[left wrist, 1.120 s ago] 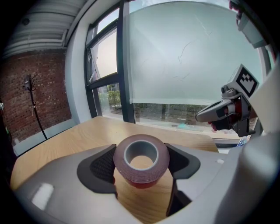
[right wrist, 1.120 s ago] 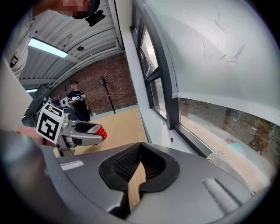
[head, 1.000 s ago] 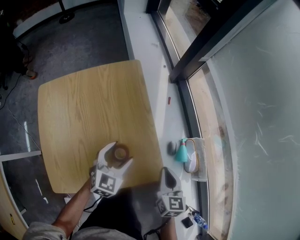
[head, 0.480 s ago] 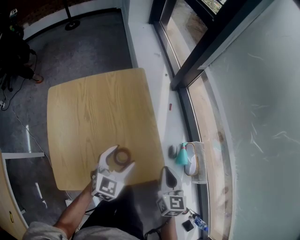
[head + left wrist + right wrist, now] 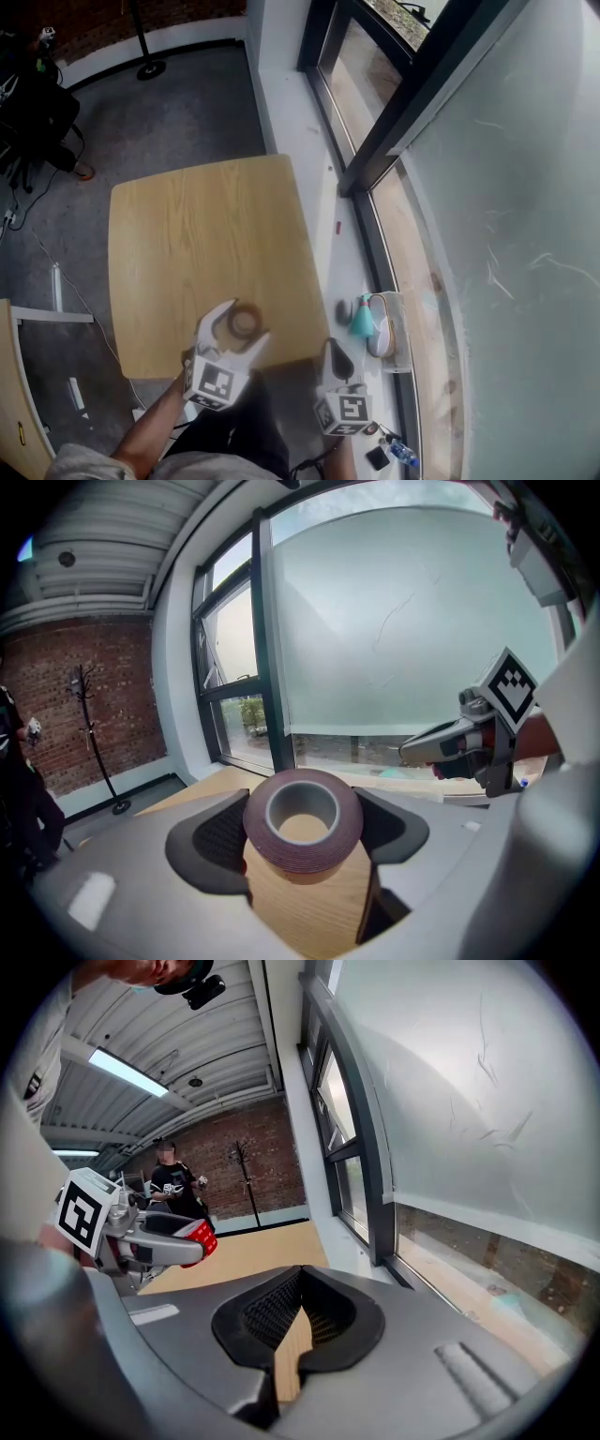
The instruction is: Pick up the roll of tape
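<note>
A brown roll of tape [image 5: 247, 320] sits between the jaws of my left gripper [image 5: 240, 324], over the near right corner of the light wooden table [image 5: 187, 234]. In the left gripper view the roll [image 5: 303, 817] is pinched on both sides by the black pads [image 5: 217, 841], hole facing up, and my left gripper [image 5: 302, 834] is shut on it above the wood. My right gripper [image 5: 335, 352] hangs to the right, just off the table's edge. Its jaws [image 5: 302, 1283] meet at the tips with nothing between them.
A white sill and dark window frame [image 5: 366, 169] run along the table's right side. On the sill lie a teal cone-shaped object [image 5: 363, 316], a white shoe-like thing [image 5: 386, 333] and a small bottle [image 5: 398, 452]. A person [image 5: 173, 1185] stands far back by the brick wall.
Both grippers have risen, the tape roll staying in the left one. The table now looks smaller and farther below, and more of the floor shows.
</note>
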Available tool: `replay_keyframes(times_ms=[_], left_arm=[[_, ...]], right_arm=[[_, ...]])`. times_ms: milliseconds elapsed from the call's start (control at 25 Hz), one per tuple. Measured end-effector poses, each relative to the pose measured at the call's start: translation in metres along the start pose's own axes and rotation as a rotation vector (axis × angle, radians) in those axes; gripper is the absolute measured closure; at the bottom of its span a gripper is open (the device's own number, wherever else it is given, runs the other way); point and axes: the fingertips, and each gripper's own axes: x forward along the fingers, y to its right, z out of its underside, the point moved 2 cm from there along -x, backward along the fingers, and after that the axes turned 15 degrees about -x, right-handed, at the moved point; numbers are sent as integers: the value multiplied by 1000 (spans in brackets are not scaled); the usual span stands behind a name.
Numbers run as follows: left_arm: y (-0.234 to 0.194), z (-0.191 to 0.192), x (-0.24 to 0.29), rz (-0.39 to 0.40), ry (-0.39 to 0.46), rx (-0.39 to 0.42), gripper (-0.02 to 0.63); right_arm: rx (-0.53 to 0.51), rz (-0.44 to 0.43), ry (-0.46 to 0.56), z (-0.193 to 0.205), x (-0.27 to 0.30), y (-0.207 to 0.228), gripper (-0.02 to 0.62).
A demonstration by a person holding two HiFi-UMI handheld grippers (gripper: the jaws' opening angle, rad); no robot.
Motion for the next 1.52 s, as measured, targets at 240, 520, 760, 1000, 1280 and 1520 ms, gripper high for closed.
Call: replay_keyframes(times_ms=[240,520,760,1000,1280,1520], left_arm=[[8,-15,-21,-6,37,4,264],[3,-35,-54,-42,86,-1,264],[-3,-50,-85,-81,125,-10,264],[-7,-60,-110,-104,154,-20,264],[-9,-84,-137,-126,189,-15,265],[-15,-97,-157,-142,222,-10,265]], right_arm=[[-17,4,8,-4,-17,-2,581],[-34,-12,53,-33,-27,-19,581],[-63,-42,68,-44,-34,-36,581],[-75,-53,93,-67,-42,-52,581],[-92,-67,122,-93,-50,-65,581],[-108,-68,138,-113,-50,-74,581]])
